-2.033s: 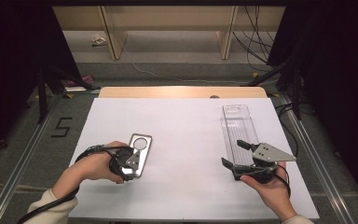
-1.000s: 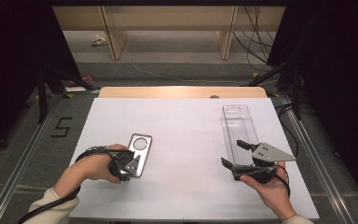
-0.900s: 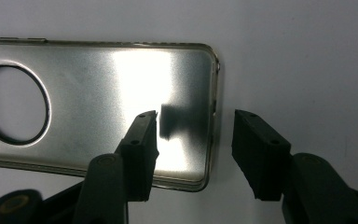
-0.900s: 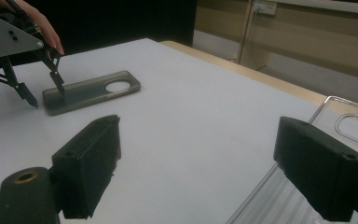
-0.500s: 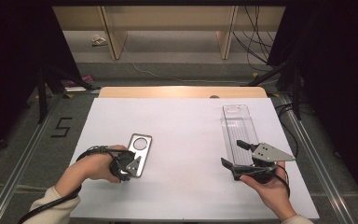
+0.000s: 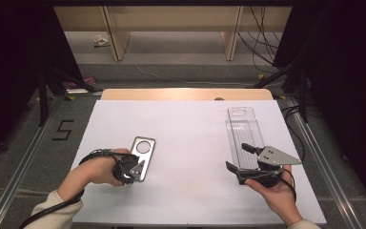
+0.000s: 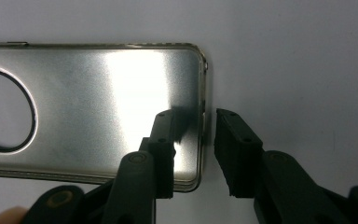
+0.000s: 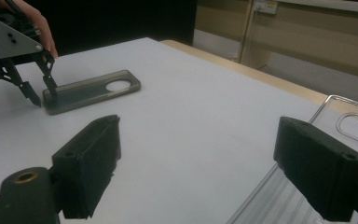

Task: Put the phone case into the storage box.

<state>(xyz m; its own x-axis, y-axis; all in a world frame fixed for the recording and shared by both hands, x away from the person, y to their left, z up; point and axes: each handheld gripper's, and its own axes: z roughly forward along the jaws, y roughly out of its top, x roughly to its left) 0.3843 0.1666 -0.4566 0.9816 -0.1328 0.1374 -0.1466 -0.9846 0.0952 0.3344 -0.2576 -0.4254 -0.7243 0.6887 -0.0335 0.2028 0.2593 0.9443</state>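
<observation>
High view: the phone case lies flat on the white table, well to the left of the clear plastic tray. The left gripper sits at the case's near short end. The right gripper hangs at the near end of the tray with its jaws wide apart and nothing between them.

Left gripper view: the jaws straddle the case's short end wall, one pad over the inside face, the other outside on the table. They have just been closing, with the rim between them, but a gap shows on both sides, so nothing is gripped yet. To finish well, I judge the pads should meet the thin wall squarely near its middle, low enough to catch it, since a corner pinch could twist the shell. The case is a thin rounded rectangle with a glossy metallic-looking surface, a raised lip and a round camera cutout.

Right gripper view: the right gripper's blocky, matt black pads stand released. The tray, just right of them, is transparent, ribbed and hard-edged. The case lies far across the table.
</observation>
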